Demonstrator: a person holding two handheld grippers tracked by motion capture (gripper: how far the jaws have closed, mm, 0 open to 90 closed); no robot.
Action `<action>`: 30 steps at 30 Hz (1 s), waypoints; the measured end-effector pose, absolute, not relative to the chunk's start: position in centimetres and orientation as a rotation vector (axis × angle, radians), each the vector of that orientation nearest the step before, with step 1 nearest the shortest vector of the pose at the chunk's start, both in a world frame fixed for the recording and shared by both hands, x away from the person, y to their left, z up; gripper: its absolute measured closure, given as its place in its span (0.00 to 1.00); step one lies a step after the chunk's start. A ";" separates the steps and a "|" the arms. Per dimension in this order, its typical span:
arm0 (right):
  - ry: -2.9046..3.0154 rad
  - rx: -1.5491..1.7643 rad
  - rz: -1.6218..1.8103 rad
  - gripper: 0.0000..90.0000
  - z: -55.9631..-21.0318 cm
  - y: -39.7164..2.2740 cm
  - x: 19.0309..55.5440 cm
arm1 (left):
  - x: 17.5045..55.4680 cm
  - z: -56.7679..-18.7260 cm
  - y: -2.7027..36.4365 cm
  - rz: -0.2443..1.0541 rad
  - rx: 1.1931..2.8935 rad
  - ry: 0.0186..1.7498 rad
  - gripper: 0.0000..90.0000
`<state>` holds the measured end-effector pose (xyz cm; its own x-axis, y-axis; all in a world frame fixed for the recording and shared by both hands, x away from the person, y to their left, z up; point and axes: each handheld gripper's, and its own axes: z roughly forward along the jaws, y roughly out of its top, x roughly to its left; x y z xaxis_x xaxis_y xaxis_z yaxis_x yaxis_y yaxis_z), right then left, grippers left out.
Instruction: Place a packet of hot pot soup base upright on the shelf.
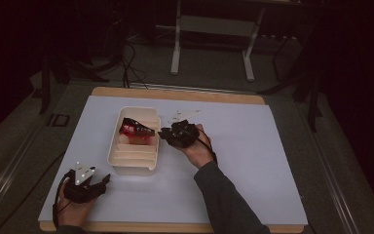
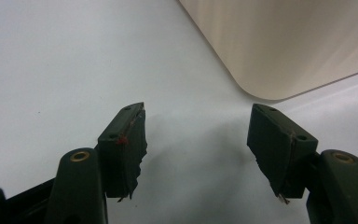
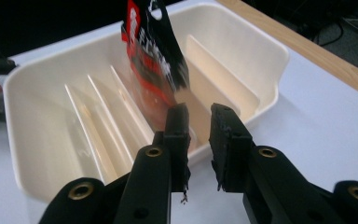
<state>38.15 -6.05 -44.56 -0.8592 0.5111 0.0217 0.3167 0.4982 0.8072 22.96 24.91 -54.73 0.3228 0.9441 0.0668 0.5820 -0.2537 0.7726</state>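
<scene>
- Nearest us, at the near left corner of the white table mat (image 1: 253, 161), we hold the left gripper (image 1: 97, 184) low over the mat, its jaws spread wide with nothing between them.
- Just right and farther off sits the cream slotted tray (image 1: 119, 156), with upright dividers inside.
- In the tray's far half a red and black packet (image 1: 136, 130) stands tilted between dividers.
- At the tray's right rim we hold the right gripper (image 1: 161, 134), jaws slightly parted, empty and just clear of the packet's lower edge.
</scene>
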 end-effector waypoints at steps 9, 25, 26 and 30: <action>2.556 0.725 1.171 0.88 -45.5 -7.3 37.1 | 23.0 -54.8 24.9 0.717 1.943 1.344 0.41; 2.569 0.821 1.073 0.87 -48.5 -11.1 35.9 | 23.0 -54.8 24.8 0.719 1.949 1.349 0.42; 2.565 0.836 1.069 0.88 -48.7 -11.4 35.9 | 23.0 -54.8 24.8 0.719 1.948 1.349 0.41; 2.537 0.874 1.047 0.88 -49.4 -12.5 35.8 | 23.0 -54.8 24.8 0.720 1.948 1.349 0.42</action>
